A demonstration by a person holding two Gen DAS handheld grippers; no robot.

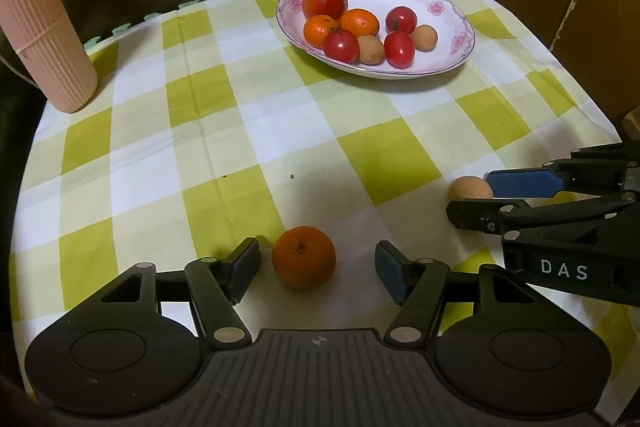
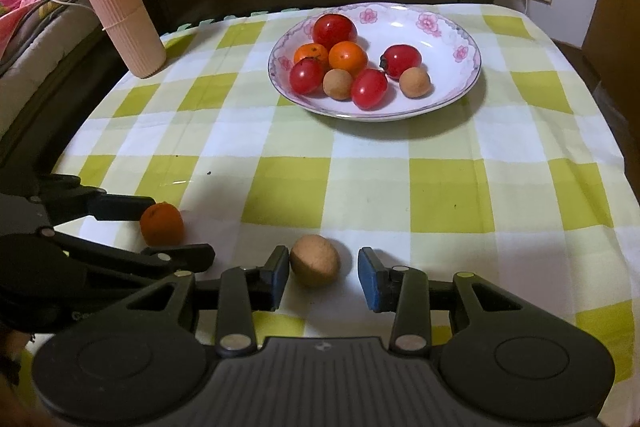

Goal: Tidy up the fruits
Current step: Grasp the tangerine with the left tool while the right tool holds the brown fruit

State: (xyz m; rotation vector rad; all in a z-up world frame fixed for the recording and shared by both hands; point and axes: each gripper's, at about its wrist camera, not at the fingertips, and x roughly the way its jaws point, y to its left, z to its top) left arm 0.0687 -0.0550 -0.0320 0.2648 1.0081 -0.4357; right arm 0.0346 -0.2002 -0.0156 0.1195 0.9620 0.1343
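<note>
Resting on the green-and-white checked tablecloth [image 1: 208, 95] near its front edge: a small mandarin [image 1: 303, 257], deep orange, dull-skinned, with a dark stem scar facing up, and to its right, well apart, a smaller tan-brown longan [image 2: 315, 260], matte and slightly egg-shaped. Flanked on both sides by the left gripper [image 1: 316, 273], the mandarin sits between spread jaws, with a clear gap of cloth showing at each side; no pad pressing on it. Seen from the right wrist, the same mandarin [image 2: 161, 224] lying between the two black fingers, apart from the nearer one, while whether the farther fingertip touches it cannot be told. Straddled by the right gripper [image 2: 323, 277], the longan sits between jaws parted a little wider than the fruit, close beside the left blue pad, with a plain gap at the right pad; not pinched. Farther back, toward the far side of the table: a white floral-rimmed plate [image 2: 460, 39] holding four red tomatoes, two mandarins and two longans, clustered and touching. At the far left corner, standing tilted in the view: a ribbed pink cylinder [image 2: 122, 13].
</note>
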